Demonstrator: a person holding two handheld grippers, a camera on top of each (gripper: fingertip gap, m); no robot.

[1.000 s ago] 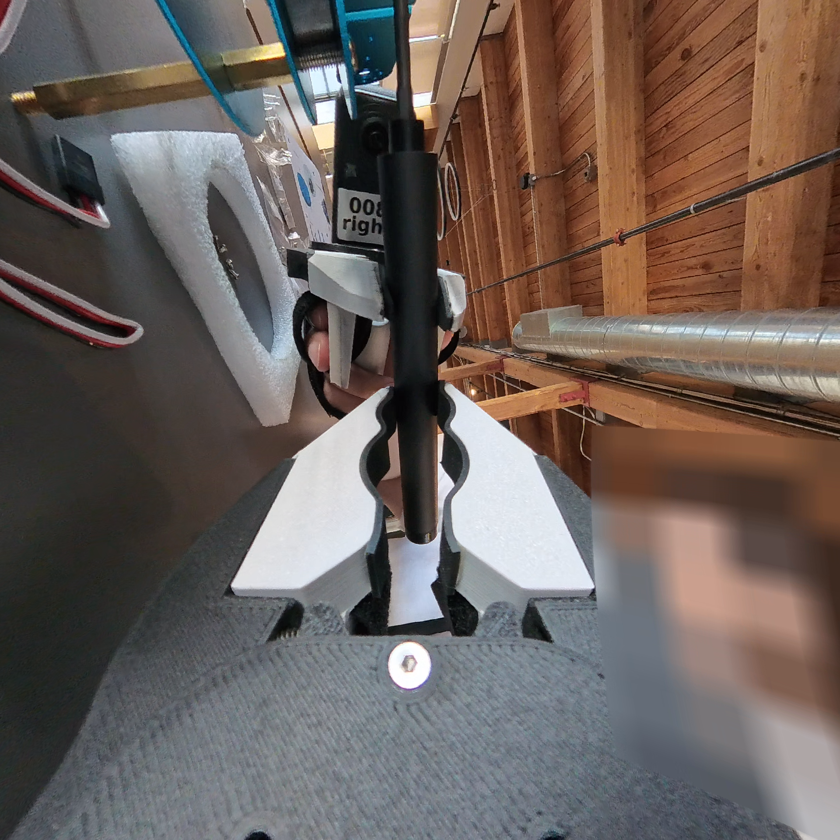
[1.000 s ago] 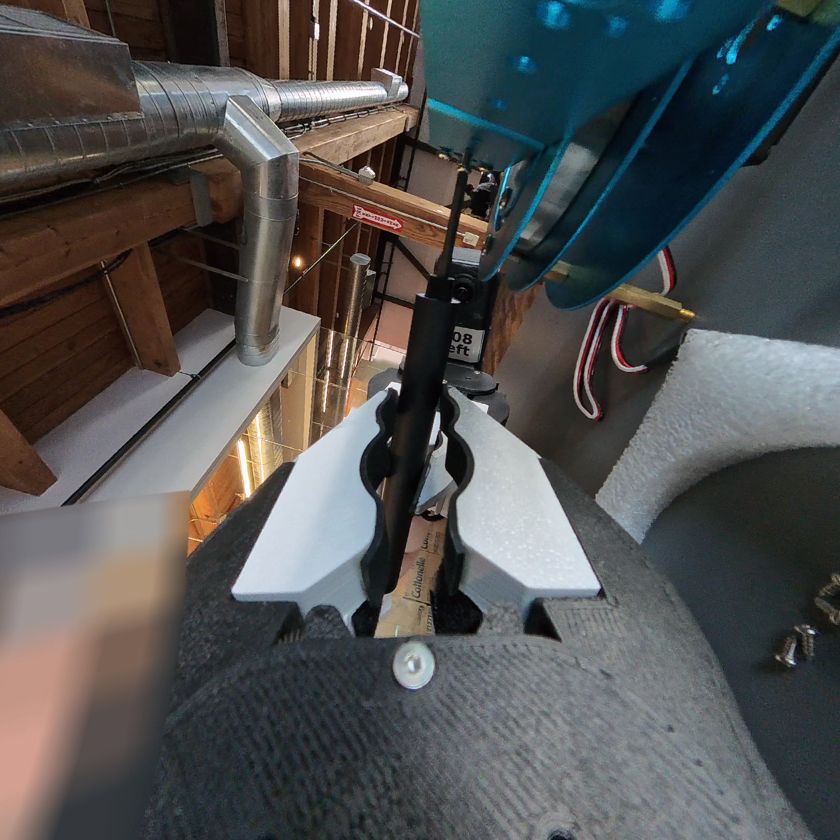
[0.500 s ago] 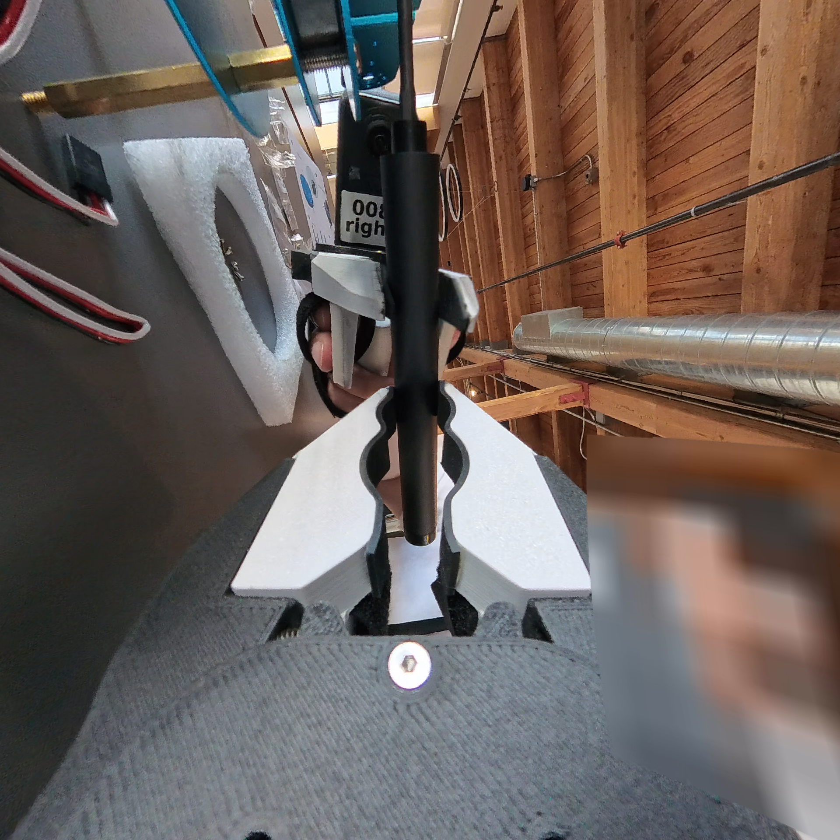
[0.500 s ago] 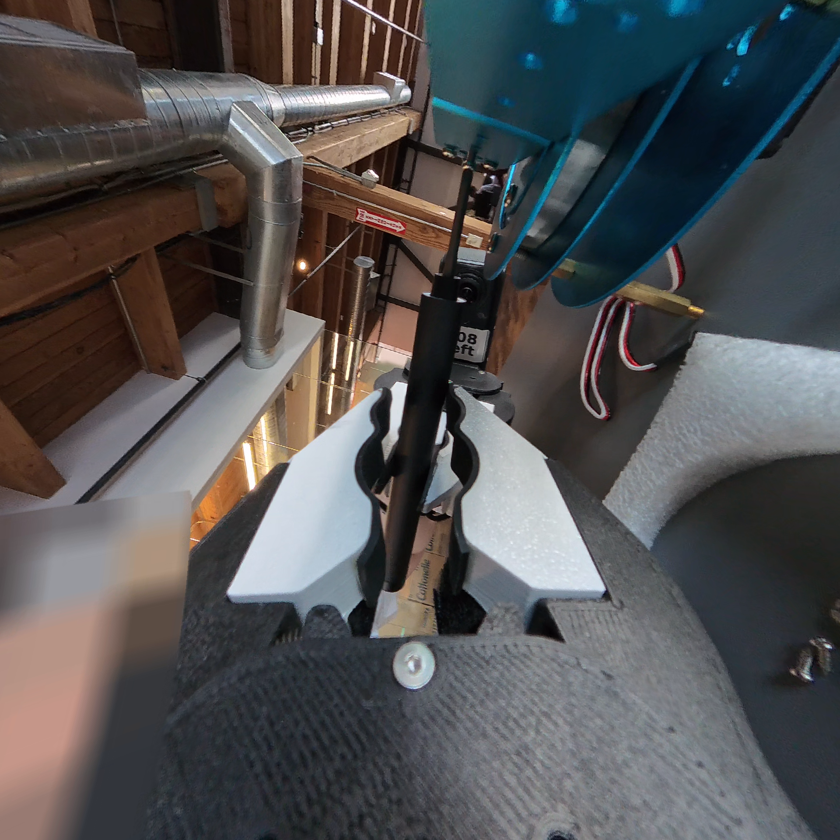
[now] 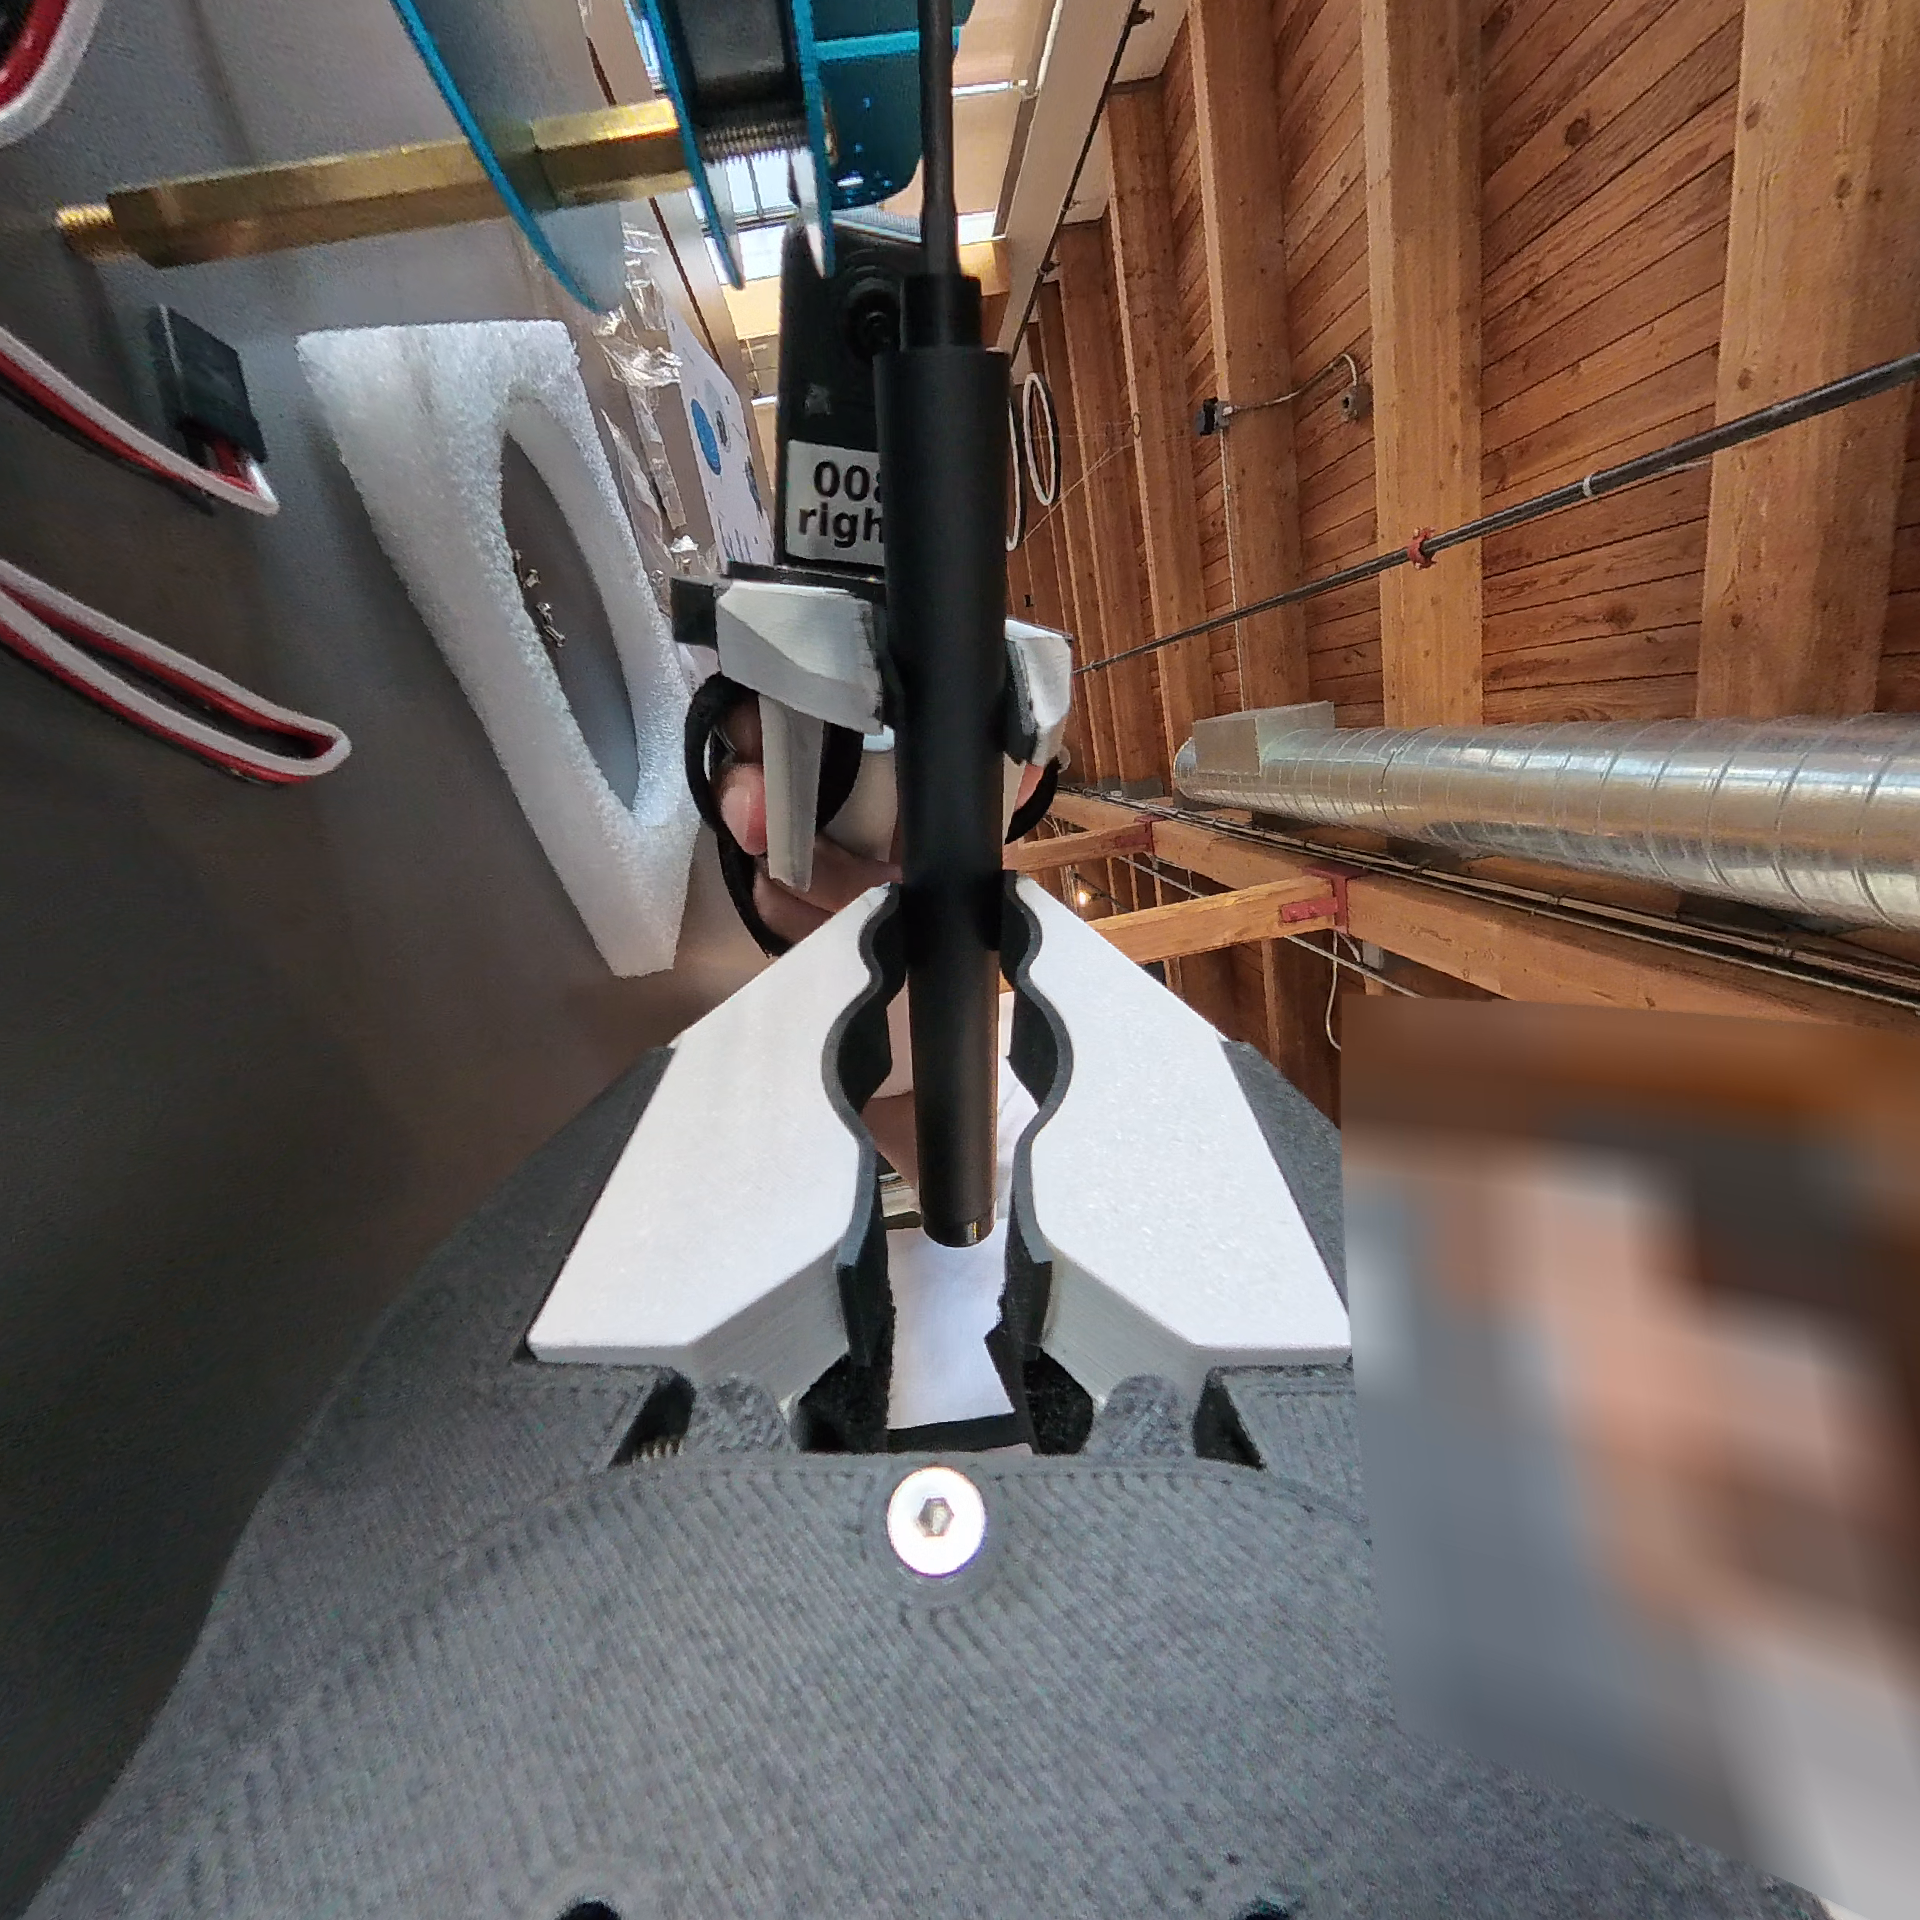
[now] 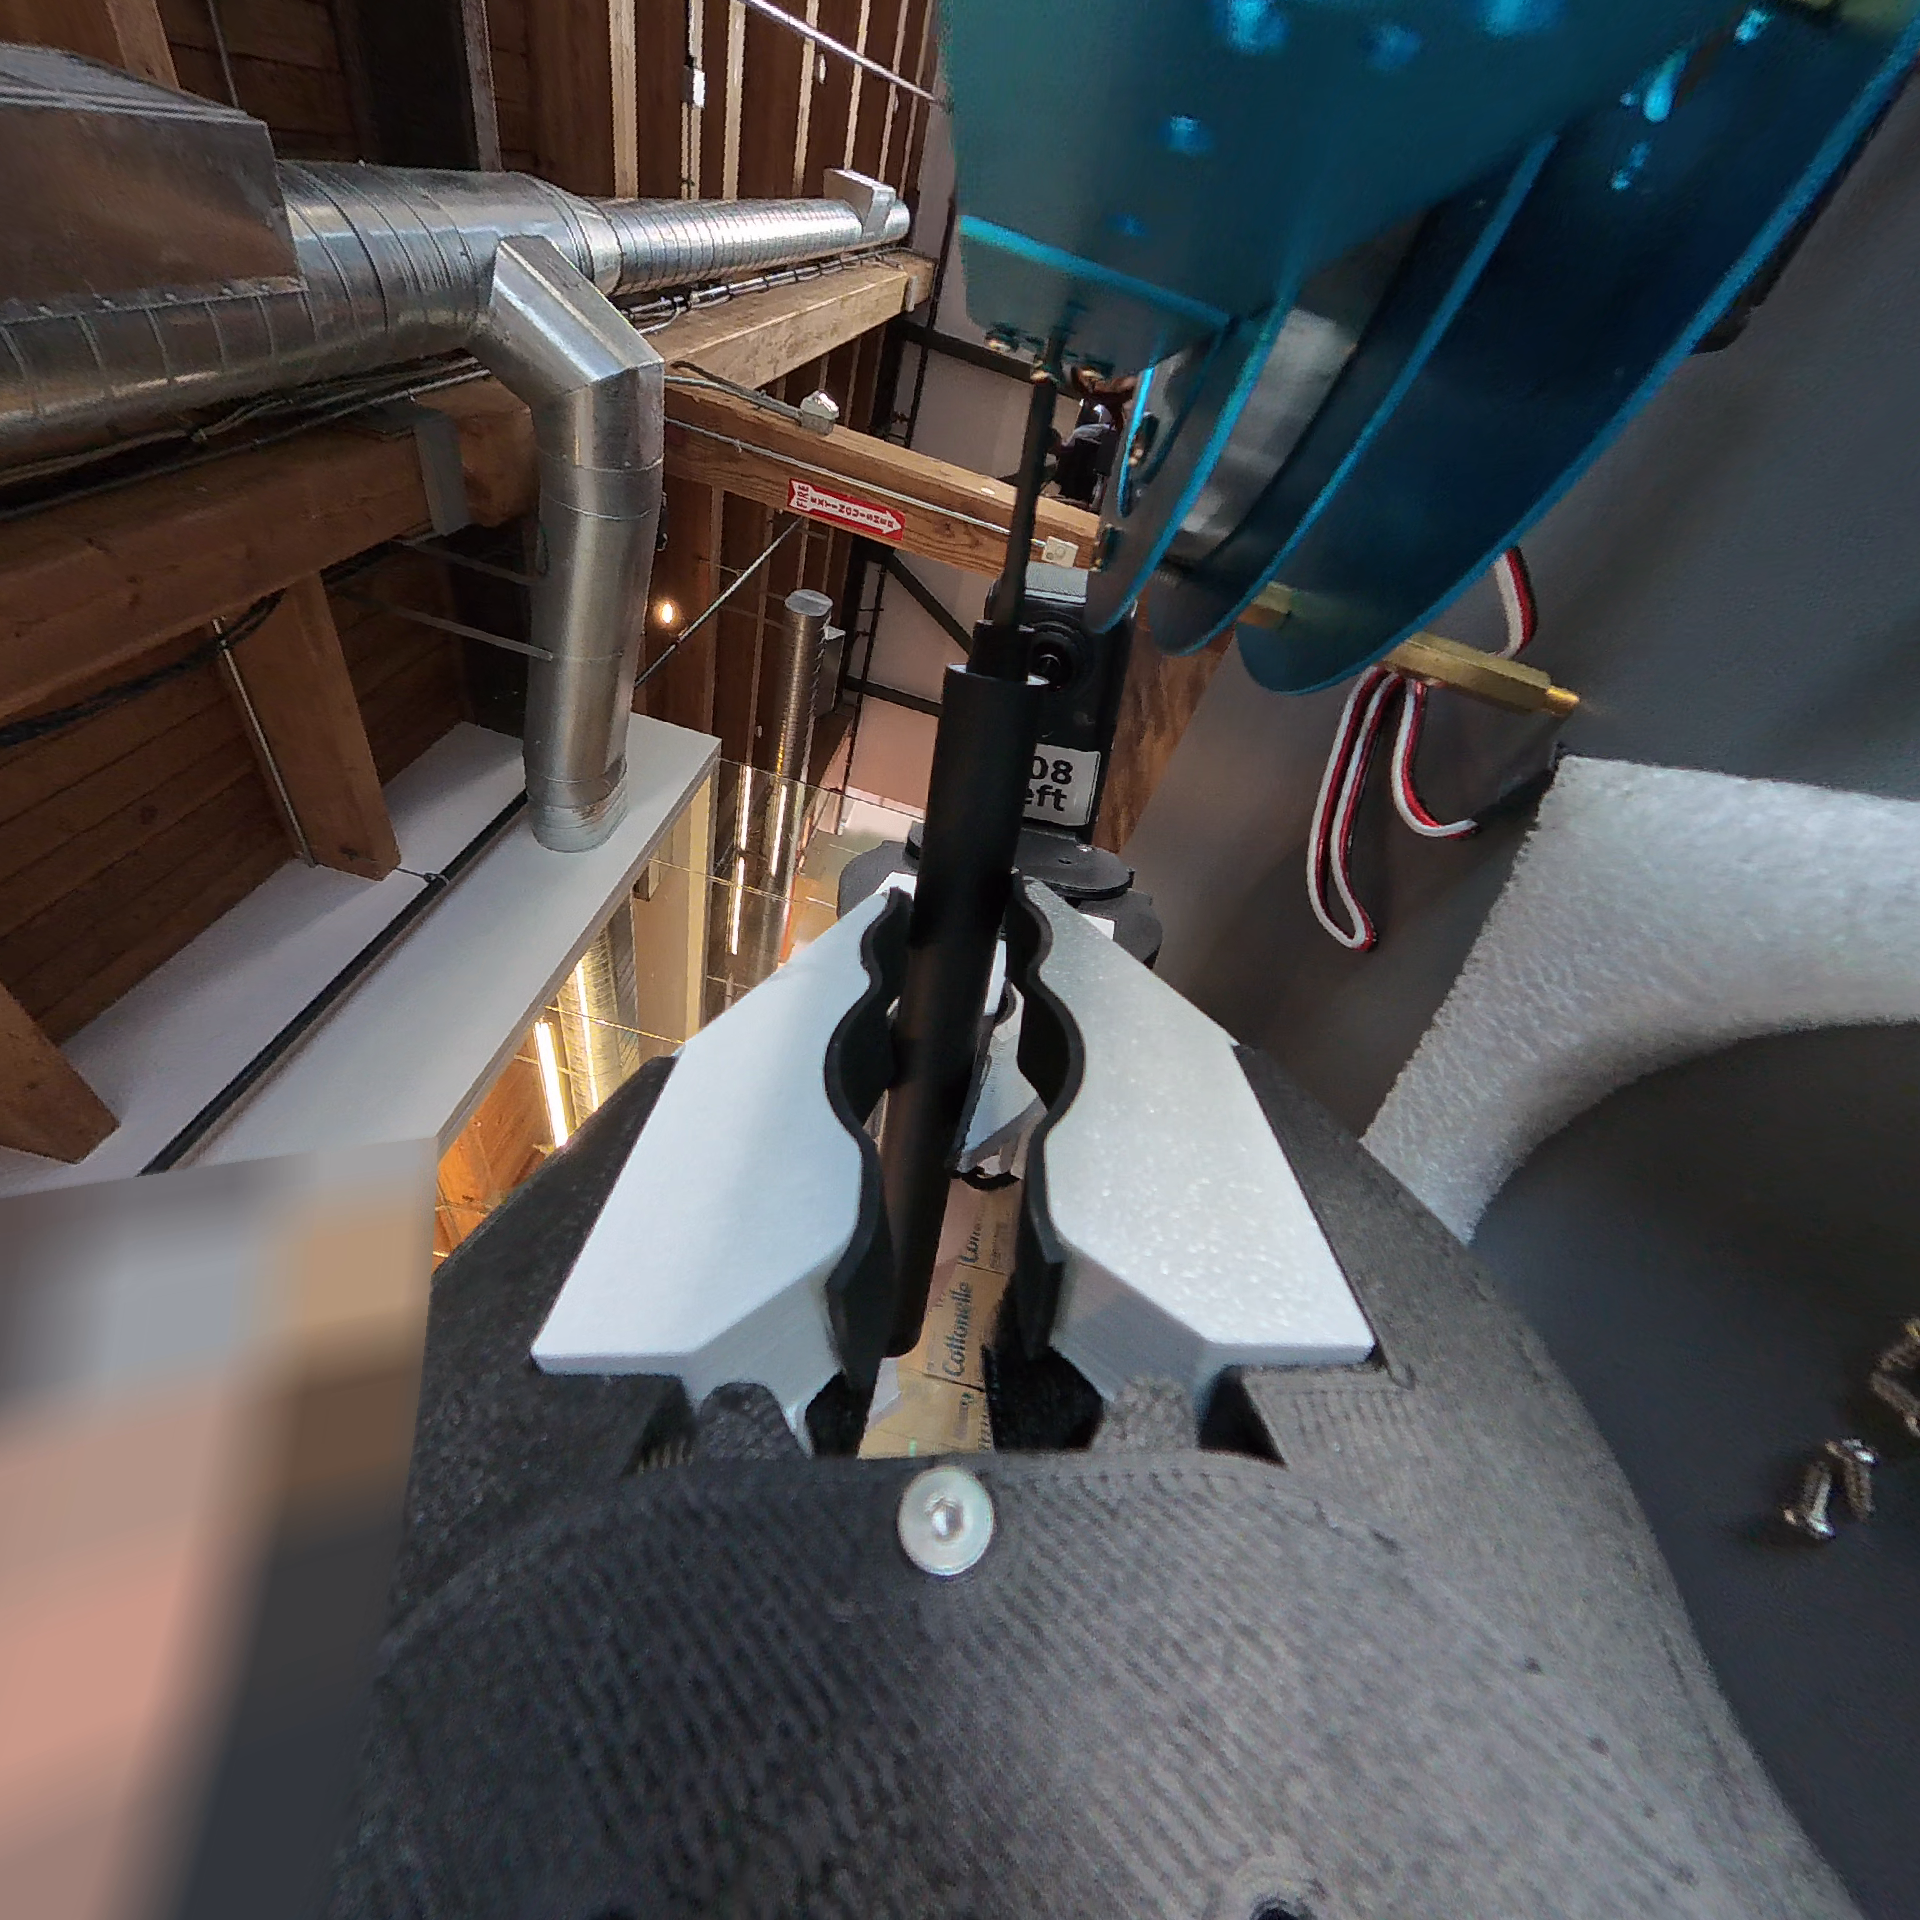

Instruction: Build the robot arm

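a blue plate assembly [image 6: 1403,312] with a brass standoff [image 5: 364,197] hangs over the grey table [image 5: 156,1039], beside a white foam block [image 5: 468,582] and red-and-white wires [image 6: 1351,810]. a black screwdriver [image 5: 945,727] runs along both grippers' fingers, its thin shaft reaching the plate. the left gripper [image 5: 940,914] closes narrowly on the handle near its tips (butt end lying between the jaws); the right gripper [image 6: 951,925] likewise seems to clamp it, though contact there is harder to judge. small screws [image 6: 1829,1486] lie loose.
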